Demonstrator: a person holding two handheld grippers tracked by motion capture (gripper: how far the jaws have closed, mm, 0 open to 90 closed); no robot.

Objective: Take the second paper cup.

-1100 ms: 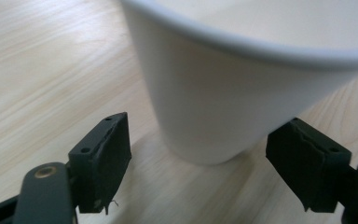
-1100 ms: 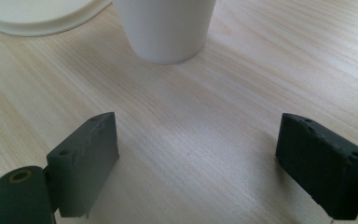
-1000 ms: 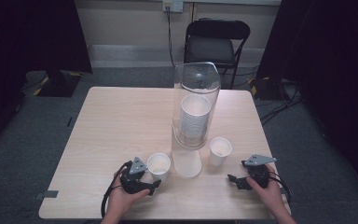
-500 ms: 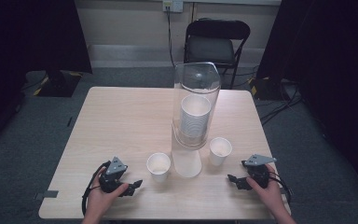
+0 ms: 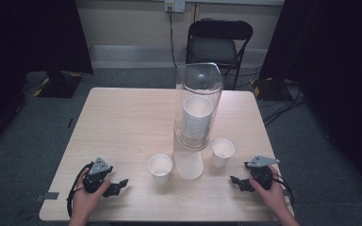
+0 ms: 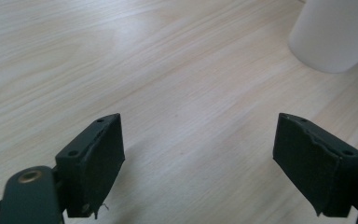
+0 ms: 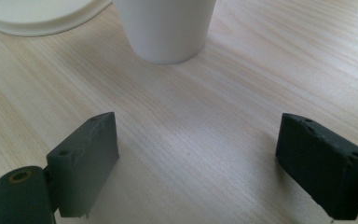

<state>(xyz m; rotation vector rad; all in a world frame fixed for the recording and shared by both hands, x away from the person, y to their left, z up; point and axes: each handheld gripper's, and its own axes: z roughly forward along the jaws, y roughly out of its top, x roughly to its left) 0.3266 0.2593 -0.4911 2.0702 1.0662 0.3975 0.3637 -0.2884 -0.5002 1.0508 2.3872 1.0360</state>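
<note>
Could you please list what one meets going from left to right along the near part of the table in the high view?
Left tongs → left white paper cup → upturned white cup under the clear plastic dispenser → right white paper cup → right tongs.

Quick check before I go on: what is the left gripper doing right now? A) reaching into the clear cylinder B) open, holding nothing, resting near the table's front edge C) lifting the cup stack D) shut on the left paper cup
B: the left gripper sits by the table front edge, its jaws spread over bare wood, apart from the left paper cup.
</note>
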